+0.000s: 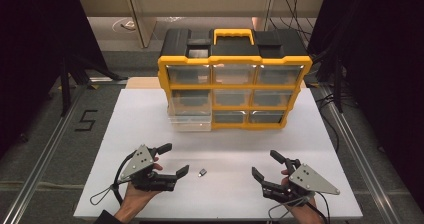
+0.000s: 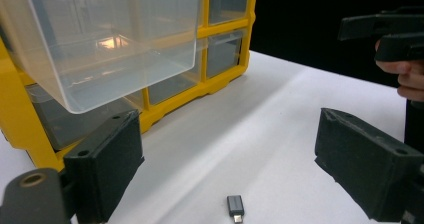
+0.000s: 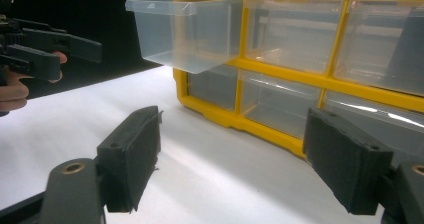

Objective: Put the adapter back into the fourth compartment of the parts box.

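The small adapter (image 1: 202,173) is lying loose on the white worktop (image 1: 225,139) near its front edge, just beyond your left gripper (image 1: 175,160), whose jaws are standing spread and empty. Your right gripper (image 1: 265,165) is hovering by the front right corner, jaws also spread. Toward the back edge, the yellow organizer (image 1: 235,86) is sitting with one clear drawer (image 1: 190,121) pulled out.

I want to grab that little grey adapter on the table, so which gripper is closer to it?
Left. The left gripper has one open jaw tip just beside the adapter, which lies between its jaws in its own view. The right gripper sits clearly farther off, on the adapter's other side.
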`<control>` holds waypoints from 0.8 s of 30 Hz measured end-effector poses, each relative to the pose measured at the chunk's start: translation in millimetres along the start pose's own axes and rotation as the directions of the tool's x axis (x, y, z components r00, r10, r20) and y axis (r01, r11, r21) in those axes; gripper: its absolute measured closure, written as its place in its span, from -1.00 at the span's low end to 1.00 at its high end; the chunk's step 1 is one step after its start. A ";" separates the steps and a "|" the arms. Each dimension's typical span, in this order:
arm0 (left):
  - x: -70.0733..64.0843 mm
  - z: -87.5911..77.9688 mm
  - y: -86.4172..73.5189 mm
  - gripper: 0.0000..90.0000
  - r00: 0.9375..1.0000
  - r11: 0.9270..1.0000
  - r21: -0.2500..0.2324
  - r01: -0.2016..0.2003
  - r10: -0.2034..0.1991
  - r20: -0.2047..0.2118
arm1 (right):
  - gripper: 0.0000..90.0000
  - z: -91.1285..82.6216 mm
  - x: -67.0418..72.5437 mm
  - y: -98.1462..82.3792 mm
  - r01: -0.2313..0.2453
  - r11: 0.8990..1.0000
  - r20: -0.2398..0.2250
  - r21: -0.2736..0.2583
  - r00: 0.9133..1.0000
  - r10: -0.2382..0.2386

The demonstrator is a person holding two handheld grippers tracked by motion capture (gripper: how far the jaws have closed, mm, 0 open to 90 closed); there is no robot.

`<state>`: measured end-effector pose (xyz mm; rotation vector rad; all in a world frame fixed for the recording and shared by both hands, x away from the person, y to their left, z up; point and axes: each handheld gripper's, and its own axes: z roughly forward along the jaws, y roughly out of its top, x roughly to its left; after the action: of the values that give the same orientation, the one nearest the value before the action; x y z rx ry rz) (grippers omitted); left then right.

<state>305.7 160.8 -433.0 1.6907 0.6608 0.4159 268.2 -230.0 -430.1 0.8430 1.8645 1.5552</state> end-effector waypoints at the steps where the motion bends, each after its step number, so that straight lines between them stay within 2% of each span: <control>1: -1.1 1.5 -0.1 -0.75 1.000 1.000 0.014 -0.006 0.006 0.002 | -0.46 0.1 0.0 -0.1 0.001 1.000 0.000 0.000 1.000 -0.001; 4: -2.0 3.2 0.0 -0.75 1.000 1.000 0.027 -0.006 0.006 0.006 | -0.46 0.1 0.0 -0.1 0.001 1.000 -0.001 0.001 1.000 -0.001; 8: -2.6 8.9 0.3 -0.78 1.000 0.996 0.094 -0.011 0.010 0.008 | -0.46 0.2 -0.4 -0.3 0.001 1.000 0.001 -0.002 1.000 -0.001; 12: -2.7 12.8 -0.1 -0.78 1.000 0.992 0.127 -0.009 0.009 0.006 | -0.46 0.2 -0.3 -0.4 0.002 1.000 0.000 0.001 1.000 -0.002; 17: -1.9 22.3 -2.9 -0.78 1.000 0.973 0.230 0.003 -0.005 0.009 | -0.46 0.2 -0.7 -0.5 0.001 1.000 0.000 0.003 1.000 -0.001; 24: -4.5 29.8 -5.5 -0.78 1.000 0.956 0.295 -0.013 0.007 0.023 | -0.47 -0.1 -0.4 -0.5 -0.001 1.000 0.000 0.006 1.000 0.001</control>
<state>319.1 135.8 -444.6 1.9791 0.7261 0.3167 268.4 -230.4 -430.5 0.8472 1.8695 1.5514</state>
